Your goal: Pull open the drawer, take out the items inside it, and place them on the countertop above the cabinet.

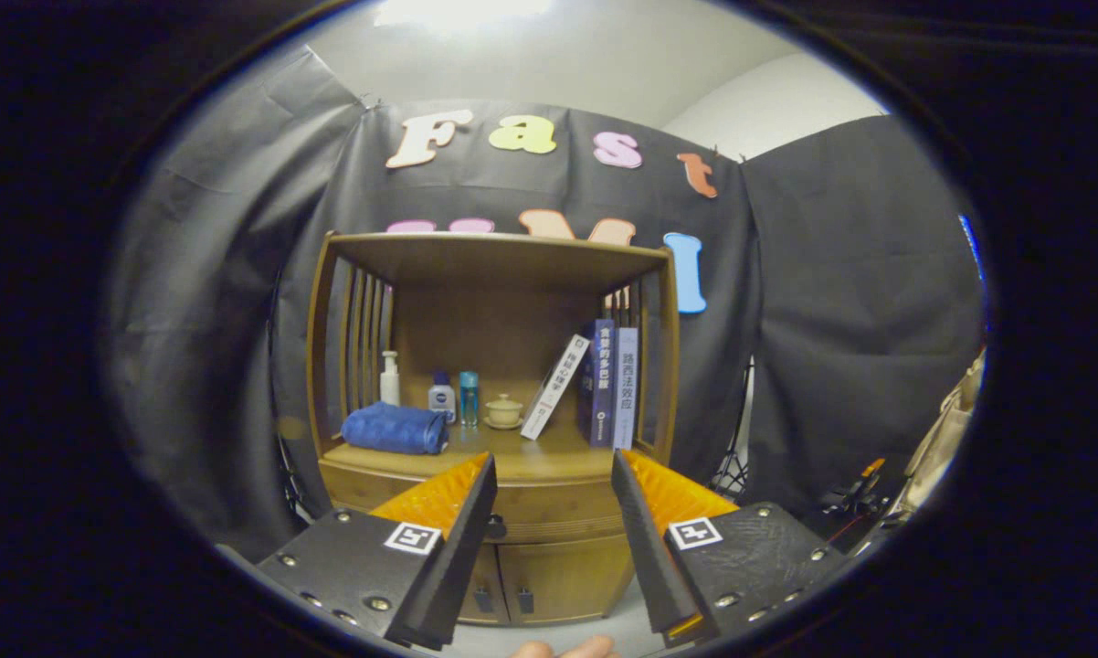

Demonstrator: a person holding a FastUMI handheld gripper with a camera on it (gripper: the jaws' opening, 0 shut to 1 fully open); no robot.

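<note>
One gripper [554, 475] was in play, its two fingers spread wide apart with nothing between them but a view of the cabinet [494, 402] front. The drawer [549, 516] sat shut in that gap, a wide band of wood running 9 to 3 o'clock just under the countertop [549, 457], well beyond the fingertips. Its small dark knob [496, 526] lay at about 8 o'clock from the point midway between the tips, tucked close against the inner edge of the left finger (partly hidden by it, so its shape was hard to judge). By my reading, the pull had not begun and the gripper needed to travel forward and shift a little toward 8 o'clock to bring the knob between the fingers. The drawer's long axis lay across the line of approach, so the pull would come straight back along the fingers.

Below the drawer stood two cabinet doors [563, 576]. On the countertop, a folded blue towel [394, 429] lay at 10 o'clock from the tips, with bottles [439, 395] and a small lidded pot [503, 411] behind it and books [599, 384] leaning at 1 o'clock. Bare wood showed at 12 o'clock for whatever came out.
</note>
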